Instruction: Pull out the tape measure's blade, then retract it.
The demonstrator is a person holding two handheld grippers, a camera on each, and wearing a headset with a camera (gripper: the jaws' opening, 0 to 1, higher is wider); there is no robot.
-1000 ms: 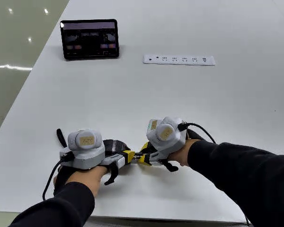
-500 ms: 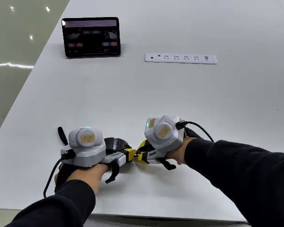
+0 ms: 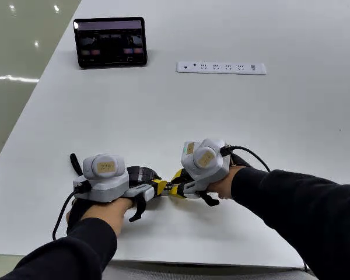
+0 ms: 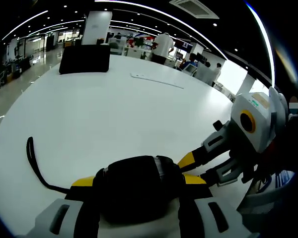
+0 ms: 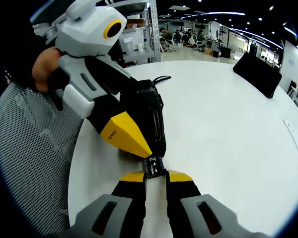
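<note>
Left gripper: the left gripper [image 4: 139,179] is clamping the black case of the tape measure [image 4: 134,198], its yellow-tipped jaws spread only as wide as the case. I judge it is acting as the anchor, so the case is not sliding when the blade is drawn.

Right gripper: the right gripper [image 5: 155,177] is pinching the blade tip [image 5: 154,167], a small dark tab, with its jaws nearly together on it.

Where the tape measure is: it is sitting inside the left gripper's jaws and straight ahead of the right gripper's tips, low over the table [image 3: 221,116].

Why nose to nose: the two grippers are facing each other with their tips almost meeting. This is putting the pull in line with the case mouth.

Blade: hardly any length is showing between the case and the right gripper's tips. I cannot tell whether the pull is starting or a retraction is ending.

Strap: the black strap [image 4: 32,158] is trailing slack on the table off the left gripper's outer side, away from the right gripper.

Hidden:
- In the right gripper view, a yellow jaw tip is covering the case mouth, and the left gripper's far jaw is sitting behind the case.
- The print on the tab is too small to read.
- No lock button is making itself out.
- In the head view, the gripper bodies are masking the contact.

Beyond the grippers: the tablet [image 3: 109,42] and the power strip [image 3: 220,67] are lying well ahead of both, apart from the work.
</note>
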